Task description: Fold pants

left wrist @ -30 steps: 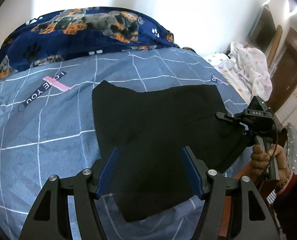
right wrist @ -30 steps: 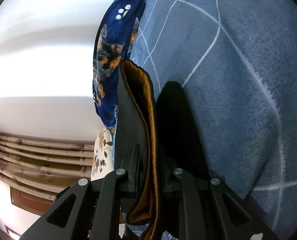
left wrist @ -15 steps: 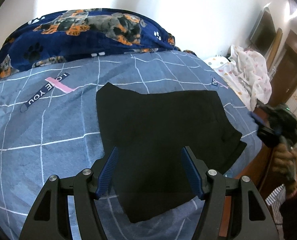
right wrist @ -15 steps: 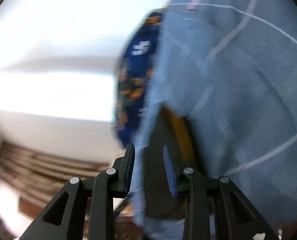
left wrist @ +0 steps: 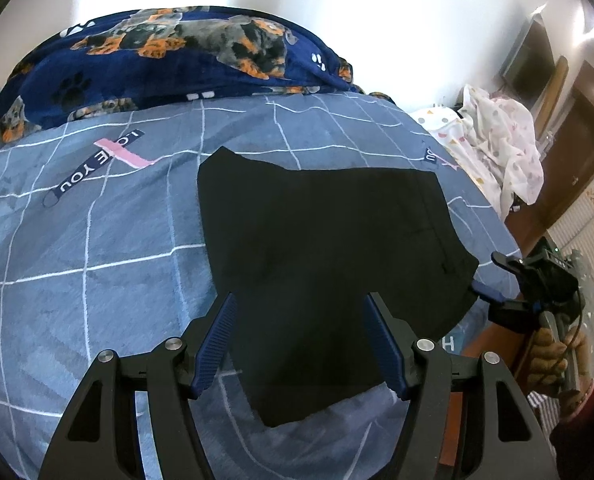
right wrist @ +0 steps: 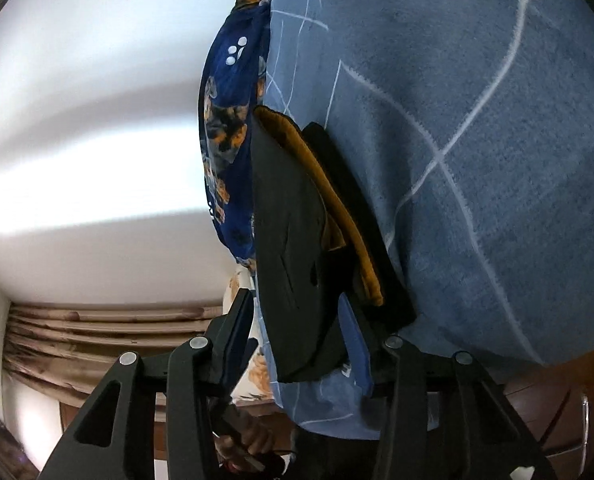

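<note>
Black pants (left wrist: 321,248) lie folded flat on the blue checked bedspread (left wrist: 97,248). My left gripper (left wrist: 301,316) is open and empty, hovering above the near part of the pants. My right gripper (left wrist: 487,276) is open at the pants' right edge, jaws wide with the edge between them. In the right wrist view the pants (right wrist: 293,236) show edge-on with an orange-brown lining (right wrist: 329,204), and my right gripper (right wrist: 297,320) straddles the top layer without closing on it.
A navy dog-print blanket (left wrist: 169,60) is bunched along the far side of the bed. White patterned cloth (left wrist: 501,140) lies heaped at the right. A brown door and wooden furniture (left wrist: 577,152) stand beyond the bed's right edge.
My right gripper let go of the pants' edge, pulled away to the right, then came back to the edge with jaws open. The pants now lie flatter. My left gripper stayed open and nearly still.
</note>
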The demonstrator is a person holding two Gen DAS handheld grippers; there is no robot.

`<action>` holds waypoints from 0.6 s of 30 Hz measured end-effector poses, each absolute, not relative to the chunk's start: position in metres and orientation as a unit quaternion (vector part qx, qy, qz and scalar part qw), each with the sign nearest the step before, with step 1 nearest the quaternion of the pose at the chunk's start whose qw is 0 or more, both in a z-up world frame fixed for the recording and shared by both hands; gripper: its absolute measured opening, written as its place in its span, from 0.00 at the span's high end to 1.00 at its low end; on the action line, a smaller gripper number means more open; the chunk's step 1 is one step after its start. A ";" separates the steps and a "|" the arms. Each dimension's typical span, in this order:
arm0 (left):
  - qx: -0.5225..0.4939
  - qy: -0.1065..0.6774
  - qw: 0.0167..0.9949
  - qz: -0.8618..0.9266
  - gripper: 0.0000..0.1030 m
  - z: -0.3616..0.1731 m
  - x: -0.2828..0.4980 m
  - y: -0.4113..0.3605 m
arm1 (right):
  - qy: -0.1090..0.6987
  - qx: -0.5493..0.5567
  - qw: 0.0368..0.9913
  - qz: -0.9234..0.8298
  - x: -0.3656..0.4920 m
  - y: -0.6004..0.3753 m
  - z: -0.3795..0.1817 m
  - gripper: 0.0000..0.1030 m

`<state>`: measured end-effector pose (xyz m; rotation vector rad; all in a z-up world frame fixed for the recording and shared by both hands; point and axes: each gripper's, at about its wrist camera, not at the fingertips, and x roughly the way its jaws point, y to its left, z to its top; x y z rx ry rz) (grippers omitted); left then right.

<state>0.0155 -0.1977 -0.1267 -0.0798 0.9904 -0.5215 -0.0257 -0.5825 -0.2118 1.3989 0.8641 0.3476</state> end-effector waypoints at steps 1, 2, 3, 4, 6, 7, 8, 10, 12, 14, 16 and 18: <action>-0.040 0.471 0.846 -0.246 0.35 -0.128 0.016 -0.197 | 0.386 0.618 0.668 0.151 -0.025 -0.583 -0.211 0.59; -0.045 0.475 0.844 -0.245 0.35 -0.129 0.016 -0.196 | 0.387 0.621 0.665 0.148 -0.026 -0.581 -0.211 0.59; -0.047 0.477 0.843 -0.245 0.35 -0.130 0.016 -0.196 | 0.387 0.626 0.661 0.144 -0.026 -0.581 -0.213 0.59; -0.050 0.480 0.841 -0.245 0.35 -0.131 0.016 -0.195 | 0.386 0.637 0.653 0.136 -0.026 -0.582 -0.215 0.59; -0.050 0.481 0.840 -0.245 0.35 -0.132 0.015 -0.195 | 0.384 0.650 0.644 0.123 -0.022 -0.582 -0.215 0.59; -0.048 0.481 0.840 -0.245 0.35 -0.132 0.014 -0.195 | 0.385 0.654 0.641 0.114 -0.023 -0.582 -0.215 0.59; -0.047 0.481 0.840 -0.245 0.35 -0.132 0.013 -0.195 | 0.385 0.655 0.641 0.107 -0.022 -0.581 -0.212 0.59; -0.048 0.480 0.841 -0.245 0.35 -0.132 0.013 -0.195 | 0.383 0.650 0.651 0.092 -0.021 -0.579 -0.206 0.59; -0.048 0.481 0.840 -0.245 0.35 -0.132 0.013 -0.195 | 0.382 0.630 0.671 0.084 -0.015 -0.578 -0.198 0.58; -0.048 0.482 0.840 -0.244 0.35 -0.132 0.012 -0.194 | 0.384 0.620 0.679 0.083 -0.009 -0.576 -0.196 0.57; -0.049 0.484 0.839 -0.243 0.35 -0.132 0.012 -0.194 | 0.386 0.611 0.685 0.088 -0.004 -0.573 -0.195 0.57; -0.052 0.486 0.839 -0.241 0.35 -0.132 0.013 -0.193 | 0.396 0.575 0.711 0.085 0.000 -0.568 -0.186 0.87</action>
